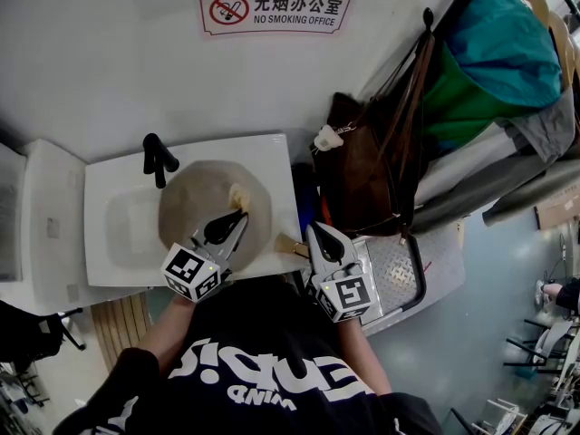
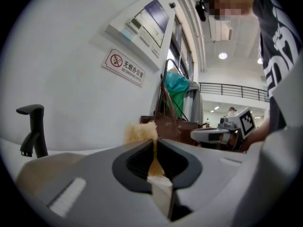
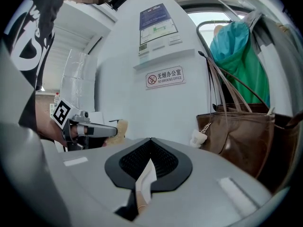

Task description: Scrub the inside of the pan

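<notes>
Left tool (image 1: pixel 241 216) pinching sponge (image 1: pixel 239 195), right tool (image 1: pixel 315 235) seemingly holding pan handle (image 1: pixel 291 246)

The pan (image 1: pixel 192 208) sits in the sink (image 1: pixel 101 181), the faucet (image 1: pixel 156 158) behind it, the sponge (image 1: pixel 239 195) inside it, and the bag (image 1: pixel 362 175) to the right.
</notes>
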`<state>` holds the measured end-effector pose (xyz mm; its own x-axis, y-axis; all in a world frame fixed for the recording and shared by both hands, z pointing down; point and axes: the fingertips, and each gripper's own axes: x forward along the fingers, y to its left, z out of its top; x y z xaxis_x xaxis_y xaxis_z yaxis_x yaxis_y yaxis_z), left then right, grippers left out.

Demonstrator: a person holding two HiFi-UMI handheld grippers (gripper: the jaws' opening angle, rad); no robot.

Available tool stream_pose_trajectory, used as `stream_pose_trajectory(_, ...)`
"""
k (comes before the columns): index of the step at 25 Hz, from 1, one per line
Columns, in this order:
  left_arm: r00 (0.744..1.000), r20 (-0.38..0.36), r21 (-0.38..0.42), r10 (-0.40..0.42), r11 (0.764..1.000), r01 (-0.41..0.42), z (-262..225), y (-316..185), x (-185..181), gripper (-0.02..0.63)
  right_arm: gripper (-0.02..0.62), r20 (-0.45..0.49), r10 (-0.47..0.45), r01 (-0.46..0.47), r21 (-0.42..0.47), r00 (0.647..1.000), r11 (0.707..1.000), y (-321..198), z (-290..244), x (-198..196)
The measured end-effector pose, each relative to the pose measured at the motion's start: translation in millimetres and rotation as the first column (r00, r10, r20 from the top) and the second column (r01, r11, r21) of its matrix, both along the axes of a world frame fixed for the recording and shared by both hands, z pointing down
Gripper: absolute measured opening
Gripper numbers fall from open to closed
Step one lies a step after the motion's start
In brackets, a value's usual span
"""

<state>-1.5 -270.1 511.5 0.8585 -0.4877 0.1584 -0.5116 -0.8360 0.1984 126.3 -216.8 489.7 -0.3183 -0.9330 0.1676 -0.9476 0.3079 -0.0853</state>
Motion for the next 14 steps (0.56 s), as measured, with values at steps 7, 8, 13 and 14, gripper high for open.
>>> stream_pose_trajectory(7, 1.0, 0.013, -0.015, -0.015, 1.0, 0.016, 3.0, -4.1, -1.8, 0.023, 0.009, -0.015, -0.016, 0.016, -0.008, 1.0, 1.0, 0.4, 1.4, 0.8)
stream_pose_trajectory(8, 1.0, 0.015, -0.015, -0.017, 1.0, 0.017, 3.3, -4.2, -1.8, 0.023, 0.009, -0.019, -0.021, 0.02, -0.009, 1.0, 1.0, 0.5, 1.6, 0.3)
stream_pose_trajectory(13, 1.0, 0.01, -0.018, -0.024, 1.0, 0.024, 2.5, -5.3, -1.3, 0.023, 0.009, -0.021, -0.036, 0.035, -0.013, 0.999, 0.999, -0.8, 2.4, -1.0)
stream_pose_trajectory(14, 1.0, 0.009, -0.019, -0.025, 1.0, 0.025, 2.2, -5.5, -1.0, 0.023, 0.009, -0.021, -0.039, 0.038, -0.015, 0.999, 0.999, -1.1, 2.6, -1.1)
